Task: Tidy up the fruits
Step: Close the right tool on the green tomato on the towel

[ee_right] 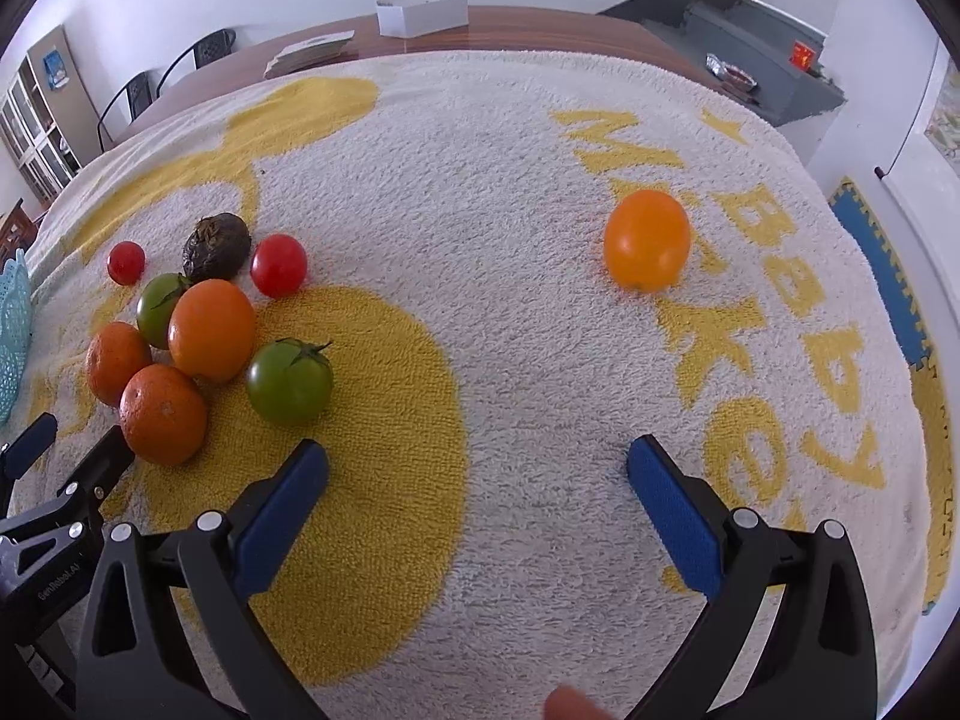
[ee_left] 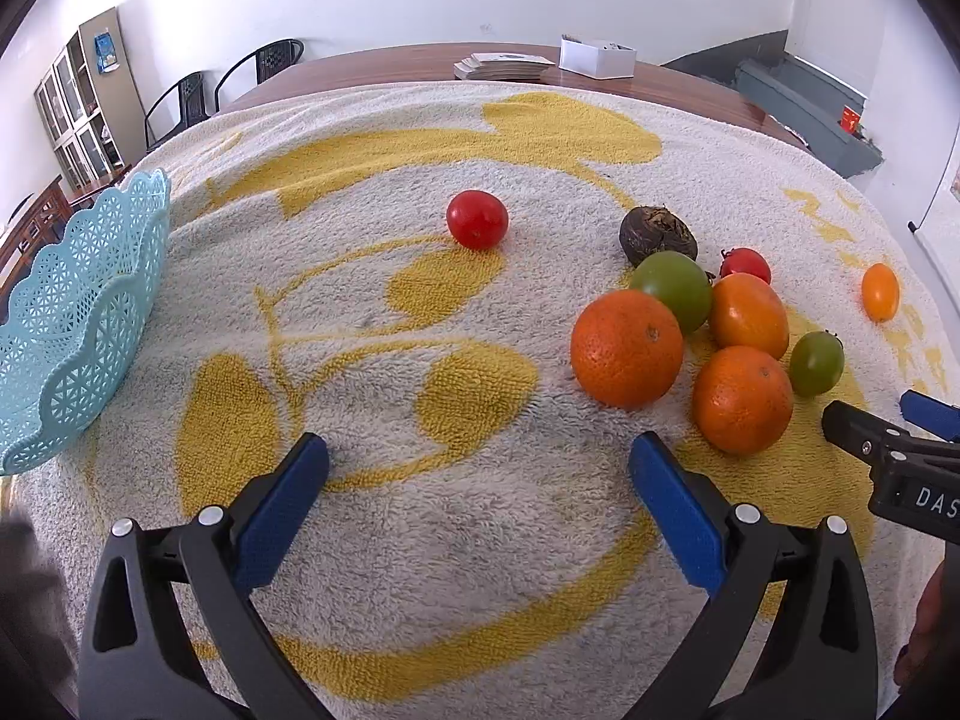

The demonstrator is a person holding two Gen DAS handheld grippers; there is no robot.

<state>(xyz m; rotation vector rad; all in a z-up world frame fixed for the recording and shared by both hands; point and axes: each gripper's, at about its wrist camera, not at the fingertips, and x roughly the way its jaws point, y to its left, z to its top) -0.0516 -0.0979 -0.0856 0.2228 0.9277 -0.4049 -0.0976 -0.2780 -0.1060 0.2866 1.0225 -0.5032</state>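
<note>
Glossy oranges [ee_left: 627, 348] and tomatoes [ee_left: 672, 289] cluster ahead-right of my left gripper [ee_left: 478, 456] (spread wide, empty); my right gripper [ee_right: 478, 459] gapes empty too.

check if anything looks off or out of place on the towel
Mostly tidy. One dark, wrinkled fruit at the cluster's far edge looks shrivelled beside the glossy ones. An orange-yellow fruit and a red tomato lie apart from the cluster. Nothing is spilled.
</note>
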